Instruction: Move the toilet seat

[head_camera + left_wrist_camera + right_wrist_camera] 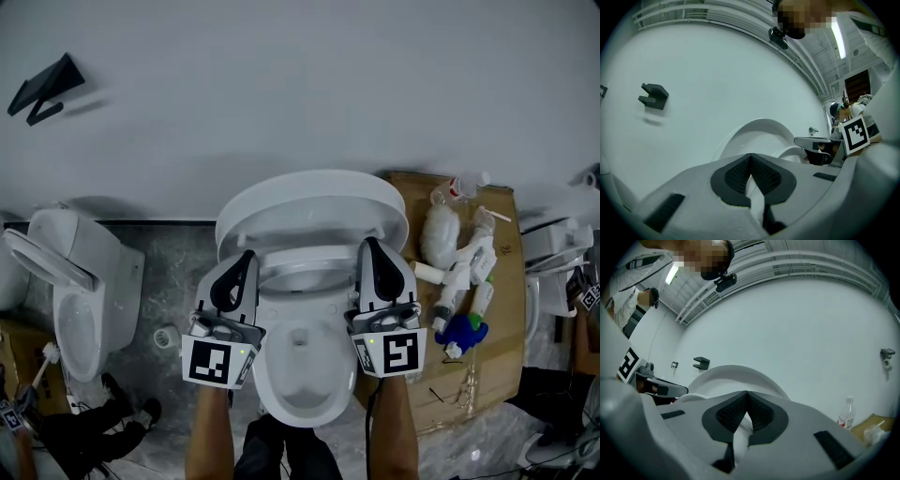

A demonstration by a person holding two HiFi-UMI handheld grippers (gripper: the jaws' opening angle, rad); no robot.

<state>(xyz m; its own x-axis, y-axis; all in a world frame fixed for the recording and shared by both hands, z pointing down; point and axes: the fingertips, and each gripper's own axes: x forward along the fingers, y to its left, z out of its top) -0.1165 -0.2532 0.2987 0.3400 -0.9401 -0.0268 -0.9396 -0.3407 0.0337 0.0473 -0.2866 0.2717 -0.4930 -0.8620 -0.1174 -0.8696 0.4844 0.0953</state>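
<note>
Straight below us, against a plain pale wall point(300, 84), a white ceramic toilet bowl point(300, 375) stands on a grey marbled floor point(173, 272). Its white oval lid point(309, 199) leans upright against the wall. The white plastic ring-shaped toilet seat point(309, 255) is raised partway, tilted between the lid and the bowl. We hold the left gripper point(246, 255) on the seat's left side and the right gripper point(367, 244) on its right side, with our bare forearms point(211, 436) reaching in from the bottom of the head view. In the left gripper view, the dark ribbed pads point(736, 176) are clamped on the seat's white edge point(757, 208), their tips meeting above it, and the lid curves up behind. In the right gripper view, the same kind of pads point(761, 416) pinch the seat's edge point(740, 439) in the same way. A dark angular wall bracket point(42, 89) is fixed high on the wall to the left. A second white toilet point(80, 291) stands on the floor at the far left with its own seat lifted. To the right of our toilet lies a flattened brown cardboard sheet point(497, 281). On it are white plastic fittings point(459, 272), a clear plastic bottle point(461, 187) and a small blue object point(459, 330).
</note>
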